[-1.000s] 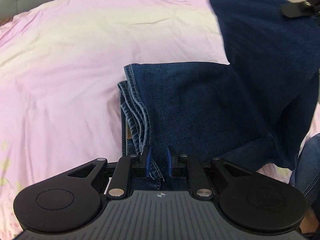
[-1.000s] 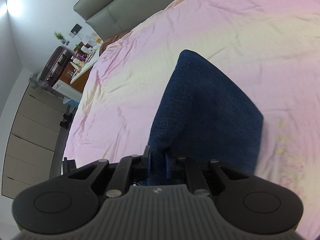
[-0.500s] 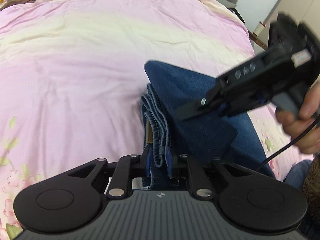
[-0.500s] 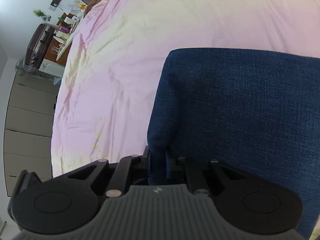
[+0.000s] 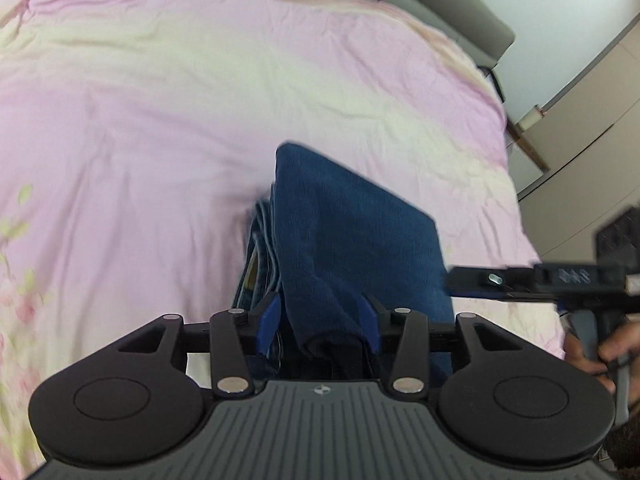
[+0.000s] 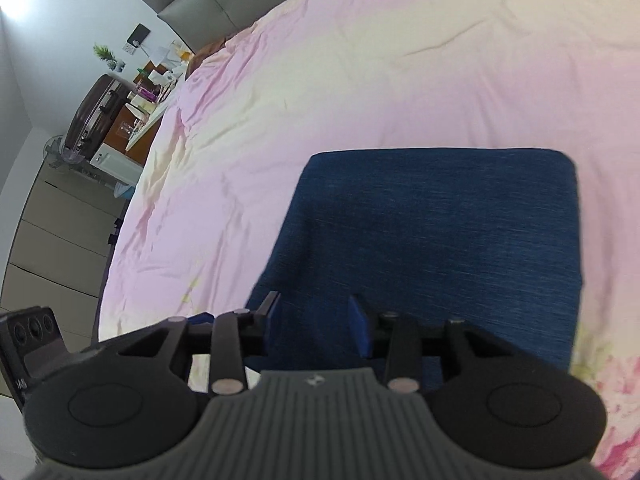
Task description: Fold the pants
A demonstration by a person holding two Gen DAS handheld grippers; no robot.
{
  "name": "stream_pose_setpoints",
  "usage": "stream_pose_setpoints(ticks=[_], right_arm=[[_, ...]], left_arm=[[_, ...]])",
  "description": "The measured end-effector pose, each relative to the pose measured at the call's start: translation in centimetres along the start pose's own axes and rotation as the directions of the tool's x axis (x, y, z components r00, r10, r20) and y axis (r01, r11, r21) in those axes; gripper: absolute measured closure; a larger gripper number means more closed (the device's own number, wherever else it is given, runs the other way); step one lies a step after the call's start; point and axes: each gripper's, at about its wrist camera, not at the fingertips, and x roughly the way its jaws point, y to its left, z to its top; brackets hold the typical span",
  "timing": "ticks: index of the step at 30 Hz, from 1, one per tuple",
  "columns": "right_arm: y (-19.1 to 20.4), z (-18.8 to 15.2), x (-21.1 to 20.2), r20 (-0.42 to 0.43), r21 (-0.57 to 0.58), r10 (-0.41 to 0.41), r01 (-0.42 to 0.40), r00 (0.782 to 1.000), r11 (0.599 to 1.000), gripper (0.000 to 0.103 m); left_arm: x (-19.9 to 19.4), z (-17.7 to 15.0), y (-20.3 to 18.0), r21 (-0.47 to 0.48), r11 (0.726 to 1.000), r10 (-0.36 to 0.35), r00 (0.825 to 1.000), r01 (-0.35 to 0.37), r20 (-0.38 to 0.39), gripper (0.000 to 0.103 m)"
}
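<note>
The pants [image 5: 352, 236] lie folded on the bed [image 5: 160, 120], with stacked layers along their left edge. The left gripper [image 5: 320, 312] sits at their near end, 1 finger on either side of a raised fold. The right gripper [image 6: 316, 316] is over the near edge of the pants, fingers apart, and in the left wrist view it is to their right. A headboard [image 6: 188, 4] stands at the bed's far end, a cluttered desk [image 6: 148, 88] beside the bed
</note>
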Motion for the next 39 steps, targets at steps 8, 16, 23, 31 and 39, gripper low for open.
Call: stream_pose_setpoints(ticks=[8,16,23,31,39], right_arm=[[-5.8,-7.4,-5.6,0.081,-0.094,-0.122,0.13,0.989,0.987,0.088],[-6.4,-13.5,-2.9,0.039,-0.245,-0.194,0.198,0.98,0.949,0.088],[-8.3,-16.8,2.4,-0.002,-0.283,-0.28,0.268,0.96,0.921,0.103],[-8.6,-16.7,-0.7,-0.063,-0.258,-0.255,0.231,0.965,0.938,0.103],[-8.6,-14.6,-5.4,0.062,-0.266,-0.242,0.249,0.968,0.931,0.081]], left_arm=[[1.8,-1.1,-3.2,0.156,0.966,0.217,0.975,-0.206,-0.057,0.085],[6.7,-3.7,-3.2,0.337,0.862,0.436,0.893,-0.379,-0.111,0.085],[8.3,-4.4,-2.4,0.362,0.841,0.472,0.872,-0.403,-0.127,0.084],[6.1,-5.1,-1.9,0.42,0.766,0.583,0.801,-0.486,-0.136,0.084],[0.7,-1.6,-4.8,0.348,0.847,0.412,0.91,-0.402,0.048,0.078]])
